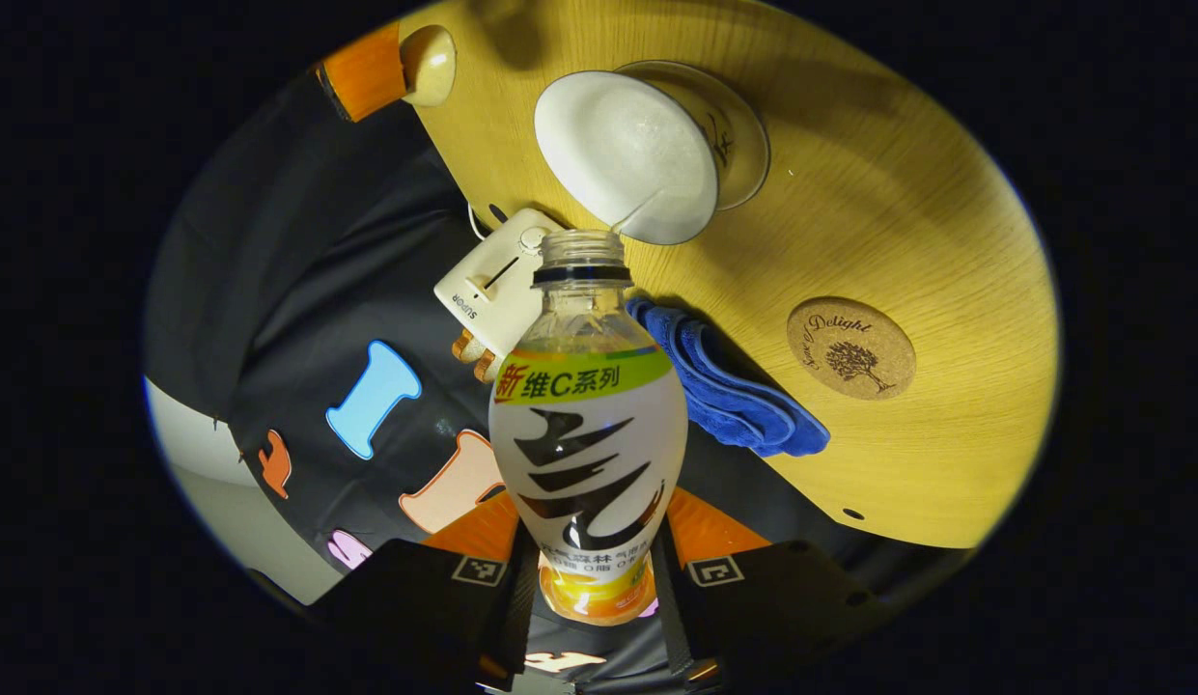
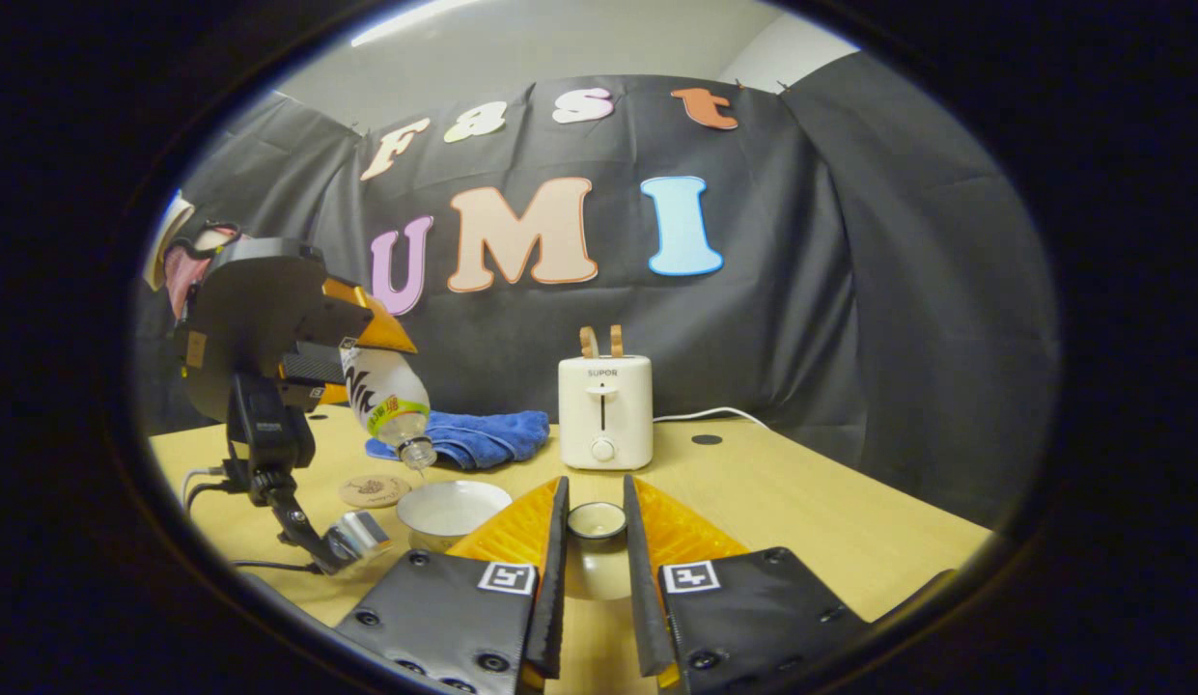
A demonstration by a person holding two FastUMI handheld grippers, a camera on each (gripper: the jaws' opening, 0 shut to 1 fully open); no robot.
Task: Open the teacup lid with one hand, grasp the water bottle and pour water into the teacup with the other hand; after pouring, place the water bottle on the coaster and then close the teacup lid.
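Presently, on your wooden table [image 2: 801,502]: toaster [image 2: 604,412], blue cloth [image 2: 483,436], open teacup [image 2: 452,510], cork coaster [image 2: 373,490]. Your left gripper [image 1: 596,569] clamps the uncapped water bottle [image 1: 587,434], tipped mouth-down just above the teacup, the coaster beside it unoccupied. Your right gripper [image 2: 595,569] has both fingers pressed on the teacup lid [image 2: 596,526], held near the table.

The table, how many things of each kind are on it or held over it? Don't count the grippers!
Teacup: 1
Teacup lid: 1
Water bottle: 1
Coaster: 1
Blue cloth: 1
Toaster: 1
Total: 6
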